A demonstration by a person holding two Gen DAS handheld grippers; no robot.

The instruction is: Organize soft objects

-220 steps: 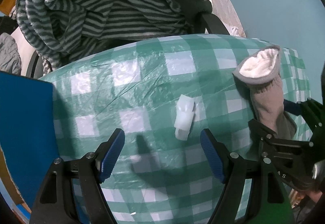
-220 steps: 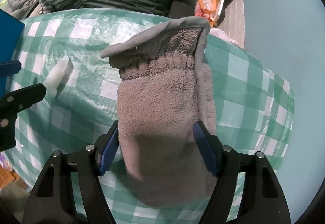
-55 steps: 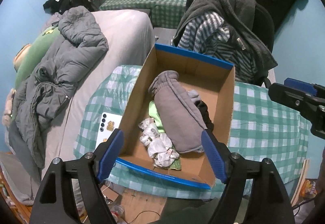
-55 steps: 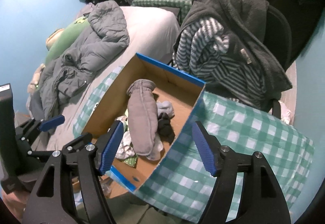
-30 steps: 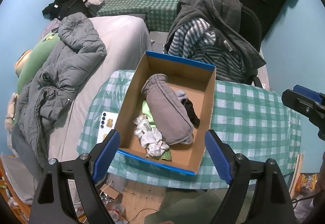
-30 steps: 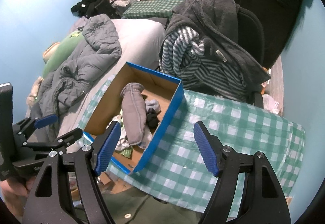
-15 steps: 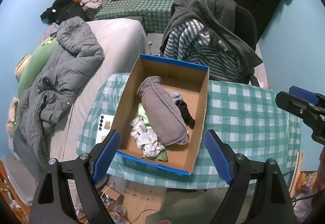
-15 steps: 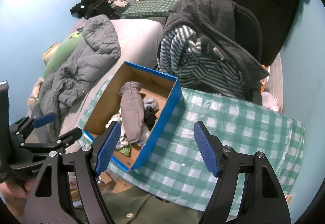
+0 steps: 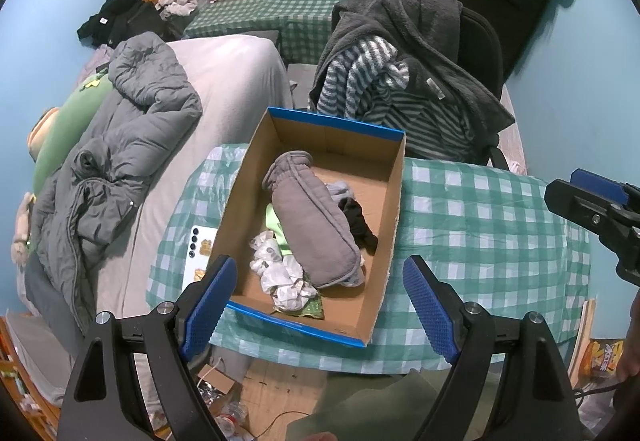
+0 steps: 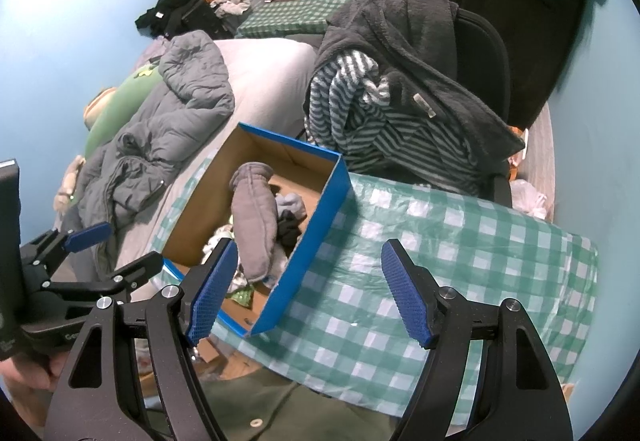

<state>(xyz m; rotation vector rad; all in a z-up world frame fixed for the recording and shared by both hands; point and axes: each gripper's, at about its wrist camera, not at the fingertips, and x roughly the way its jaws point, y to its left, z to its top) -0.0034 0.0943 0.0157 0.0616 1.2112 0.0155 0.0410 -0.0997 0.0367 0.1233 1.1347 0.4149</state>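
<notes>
An open cardboard box with blue edges [image 9: 394,201] [image 10: 320,225] stands on the left half of a green checked table [image 9: 480,217] [image 10: 440,253]. In it lies a grey mitten [image 9: 312,225] [image 10: 254,213] over black [image 9: 358,229], pale grey and white crumpled soft items [image 9: 280,273]. My left gripper [image 9: 320,301] hangs high above the box, open and empty. My right gripper [image 10: 308,289] is also raised over the table's near edge, open with nothing between its pads. Its black tip shows in the left wrist view at the right edge [image 9: 588,201].
A chair draped with a dark fleece and striped garment [image 9: 400,81] [image 10: 400,93] stands behind the table. A bed with a grey padded jacket [image 9: 120,145] [image 10: 160,145] lies to the left. A white phone [image 9: 198,253] rests beside the box. Floor clutter sits below the table edge.
Both views hold almost the same over the last second; the box sits slightly farther off. Seconds earlier the right gripper held the grey mitten, which now lies in the box.
</notes>
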